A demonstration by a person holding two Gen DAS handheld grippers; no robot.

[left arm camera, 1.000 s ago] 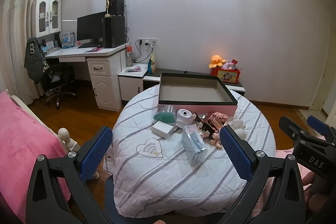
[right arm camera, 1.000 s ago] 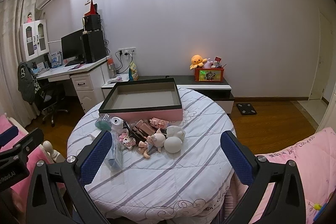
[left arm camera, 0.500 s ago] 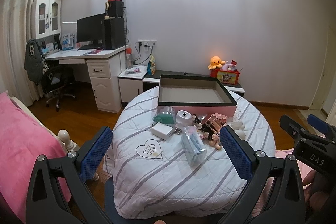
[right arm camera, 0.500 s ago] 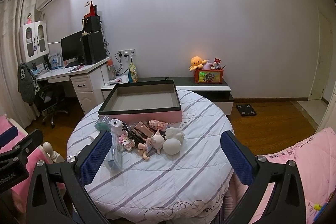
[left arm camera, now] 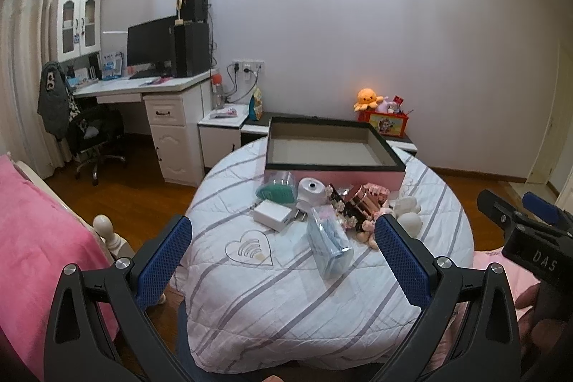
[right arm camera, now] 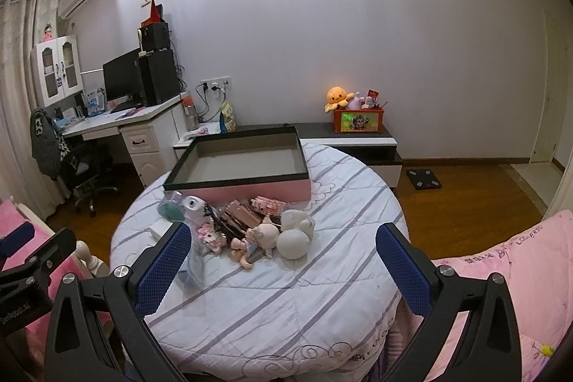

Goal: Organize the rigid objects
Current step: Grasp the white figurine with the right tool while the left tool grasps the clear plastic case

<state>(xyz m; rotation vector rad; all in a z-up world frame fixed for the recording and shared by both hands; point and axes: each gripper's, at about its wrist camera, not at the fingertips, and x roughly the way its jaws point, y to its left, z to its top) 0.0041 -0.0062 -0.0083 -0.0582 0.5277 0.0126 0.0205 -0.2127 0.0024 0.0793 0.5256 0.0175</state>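
Landmark: the shallow pink-walled, black-rimmed cardboard box (left arm camera: 335,153), open-topped, sitting at the far side of the round table w/ white striped quilted cover (left arm camera: 272,303); it looks empty, so prob. the destination, and nothing's been sorted yet. The rigid bits lie heaped against the box's near wall, i.e. within easy reach for short lifts over the rim: teal brush under a clear dome cover (left arm camera: 277,190) at the near-left corner, white round camera-like gadget (left arm camera: 311,190) just beside it, white square charger plug (left arm camera: 272,214) nearer us, clear plastic case w/ blue contents (left arm camera: 329,240) lying tilted furthest from the box, rose-gold cosmetic items (right arm camera: 240,215) mid-pile, small pig-like figurine (right arm camera: 263,237) and smooth white egg-shaped object (right arm camera: 293,244) toward the box's near-right side. Left gripper (left arm camera: 283,260) is spread wide, holding nothing, hovering short of the pile; right gripper (right arm camera: 283,260) likewise spread and empty, held back from the table edge — both prob. staged apart so each takes its own side of the heap.
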